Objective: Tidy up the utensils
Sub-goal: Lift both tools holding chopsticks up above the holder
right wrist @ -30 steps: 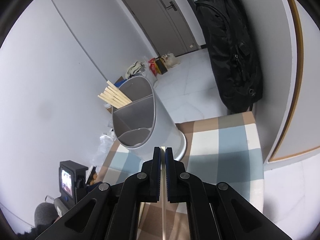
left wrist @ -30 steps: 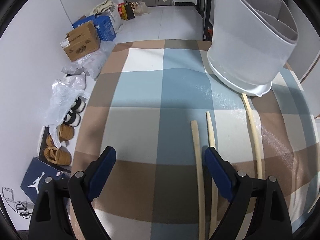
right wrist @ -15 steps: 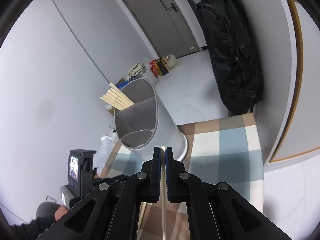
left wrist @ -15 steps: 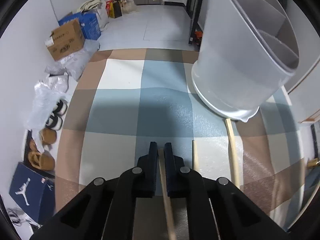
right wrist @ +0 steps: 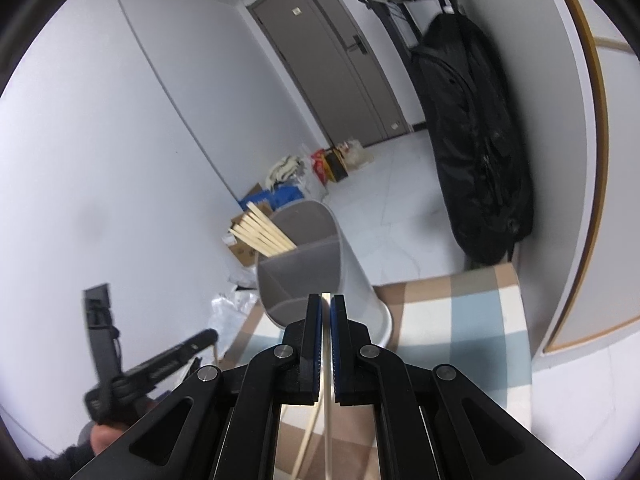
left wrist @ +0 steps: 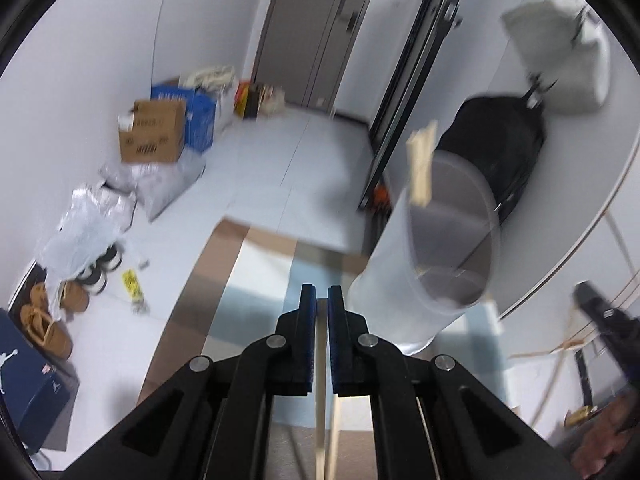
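left gripper (left wrist: 321, 300) clamped on a pale chopstick (left wrist: 320, 380), stick running back toward 6 o'clock between the blue pads; right gripper (right wrist: 326, 308) likewise pinched on its own chopstick (right wrist: 329, 420); white divided holder (right wrist: 348, 264) stands on the checked tablecloth (right wrist: 472, 312) dead ahead at 12 of the right gripper, at 2 o'clock of the left; bundle of chopsticks (right wrist: 262, 232) already in its far-left compartment, leaning out to 10 o'clock; left-wrist view blurred.

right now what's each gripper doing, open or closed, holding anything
Left gripper: closed on a chopstick.
Right gripper: closed on another chopstick.
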Action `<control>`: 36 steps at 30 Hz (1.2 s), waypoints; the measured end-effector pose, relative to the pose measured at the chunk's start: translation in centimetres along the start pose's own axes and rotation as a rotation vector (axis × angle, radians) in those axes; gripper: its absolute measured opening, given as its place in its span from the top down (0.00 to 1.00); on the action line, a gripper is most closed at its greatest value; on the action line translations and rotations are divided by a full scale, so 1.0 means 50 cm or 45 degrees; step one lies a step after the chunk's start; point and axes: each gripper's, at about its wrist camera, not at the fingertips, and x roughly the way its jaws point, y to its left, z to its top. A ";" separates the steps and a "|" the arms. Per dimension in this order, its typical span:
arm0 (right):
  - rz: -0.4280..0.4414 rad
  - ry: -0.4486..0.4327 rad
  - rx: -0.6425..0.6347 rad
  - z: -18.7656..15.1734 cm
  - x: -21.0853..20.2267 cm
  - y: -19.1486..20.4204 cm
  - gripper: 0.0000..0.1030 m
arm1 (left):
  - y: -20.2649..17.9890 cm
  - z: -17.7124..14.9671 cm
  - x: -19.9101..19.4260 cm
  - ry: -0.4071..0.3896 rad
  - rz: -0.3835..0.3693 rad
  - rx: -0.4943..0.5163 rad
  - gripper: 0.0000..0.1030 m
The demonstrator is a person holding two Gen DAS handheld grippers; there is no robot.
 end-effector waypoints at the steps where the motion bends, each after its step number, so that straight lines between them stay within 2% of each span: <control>1: 0.007 -0.015 -0.013 0.002 -0.004 0.008 0.97 | 0.001 0.008 -0.005 -0.025 -0.013 0.009 0.98; 12: 0.068 -0.145 -0.126 0.035 -0.017 0.070 0.97 | -0.010 0.037 -0.052 -0.109 -0.110 0.033 0.98; 15: 0.091 -0.192 -0.154 0.055 -0.021 0.088 0.97 | -0.029 0.057 -0.089 -0.169 -0.150 0.035 0.98; 21: 0.121 -0.321 -0.255 0.134 -0.021 0.128 0.97 | -0.073 0.145 -0.131 -0.333 -0.223 0.024 0.98; 26: 0.116 -0.408 -0.301 0.210 -0.002 0.142 0.97 | -0.092 0.233 -0.120 -0.457 -0.243 -0.009 0.98; 31: 0.102 -0.461 -0.296 0.265 0.038 0.136 0.97 | -0.103 0.284 -0.087 -0.567 -0.228 -0.025 0.98; 36: 0.084 -0.482 -0.319 0.297 0.094 0.130 0.97 | -0.105 0.301 -0.044 -0.590 -0.225 -0.012 0.98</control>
